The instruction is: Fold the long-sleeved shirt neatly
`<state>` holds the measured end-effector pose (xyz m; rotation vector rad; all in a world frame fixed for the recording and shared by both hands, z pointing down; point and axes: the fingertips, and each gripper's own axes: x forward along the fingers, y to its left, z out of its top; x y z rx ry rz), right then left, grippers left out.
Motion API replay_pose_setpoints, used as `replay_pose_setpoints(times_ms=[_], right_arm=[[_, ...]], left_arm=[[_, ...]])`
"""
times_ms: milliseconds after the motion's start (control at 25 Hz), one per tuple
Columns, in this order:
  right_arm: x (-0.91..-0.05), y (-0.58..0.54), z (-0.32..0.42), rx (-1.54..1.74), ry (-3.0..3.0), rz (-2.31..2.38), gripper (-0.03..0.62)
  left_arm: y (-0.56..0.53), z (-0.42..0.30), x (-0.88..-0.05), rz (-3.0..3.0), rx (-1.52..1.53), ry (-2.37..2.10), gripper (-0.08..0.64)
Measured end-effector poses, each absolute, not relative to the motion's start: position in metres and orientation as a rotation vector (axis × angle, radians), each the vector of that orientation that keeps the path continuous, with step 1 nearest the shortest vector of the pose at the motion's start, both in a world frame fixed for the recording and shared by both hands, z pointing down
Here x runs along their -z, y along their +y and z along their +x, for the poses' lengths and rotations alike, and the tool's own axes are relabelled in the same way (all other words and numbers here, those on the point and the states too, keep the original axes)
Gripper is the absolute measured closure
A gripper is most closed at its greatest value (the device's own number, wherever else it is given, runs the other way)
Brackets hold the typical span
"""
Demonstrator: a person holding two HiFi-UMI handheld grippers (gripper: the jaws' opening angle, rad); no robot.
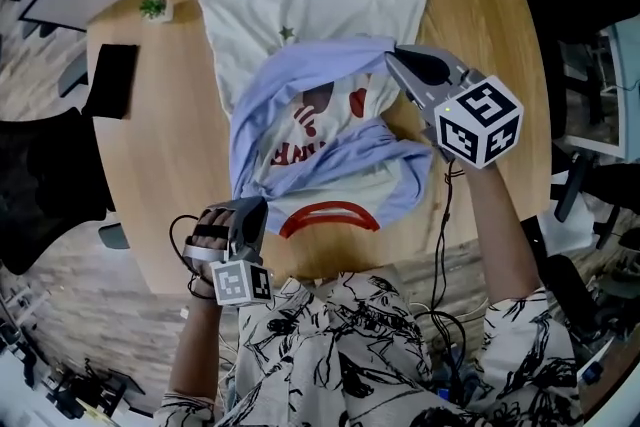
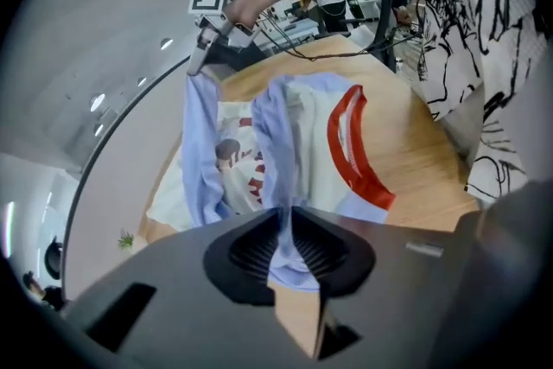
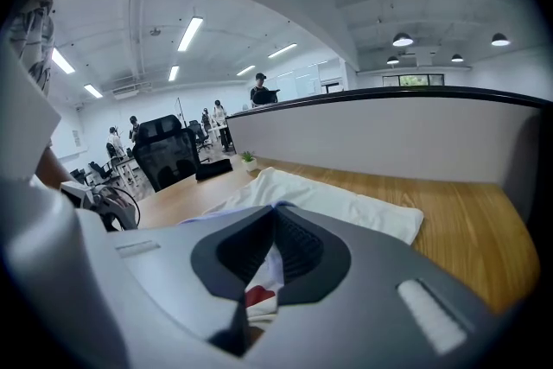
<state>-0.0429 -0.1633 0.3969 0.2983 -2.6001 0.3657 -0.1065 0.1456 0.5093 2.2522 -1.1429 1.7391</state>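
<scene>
Left tool (image 1: 256, 205) pinched shut on blue sleeve cloth (image 1: 252, 125); right tool (image 1: 393, 57) likewise. One shirt (image 1: 320, 5), stretched between my two tools, lying on the table (image 1: 160, 135).

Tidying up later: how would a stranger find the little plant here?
Start at the wooden table; the cream long-sleeved shirt with pale blue sleeves lies across its middle. Beyond the shirt's far left corner, near the table's edge, stands the small green plant in a white pot. It alone stands upright and leafy, unlike the flat black rectangle beside it.
</scene>
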Motion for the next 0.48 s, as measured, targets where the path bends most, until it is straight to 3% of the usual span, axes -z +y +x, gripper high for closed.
replay_pose_setpoints(times_ms=[40,80,120,480], right_arm=[[-0.394,-0.159,-0.041,-0.375,-2.602,0.300,0.575],[-0.389,-0.155,-0.040,-0.383,-2.604,0.303,0.575],[-0.384,-0.149,-0.038,-0.389,-2.608,0.306,0.575],[-0.336,-0.065,-0.004,-0.400,-2.626,0.392,0.575]], left_arm=[[0.151,-0.103,-0.515,2.251,-1.700,-1.109,0.458],[0.157,-0.100,-0.519,2.255,-1.649,-1.087,0.337],[0.160,-0.098,-0.518,2.266,-1.592,-1.090,0.274],[0.177,-0.116,-0.473,2.377,-1.286,-1.275,0.201]])
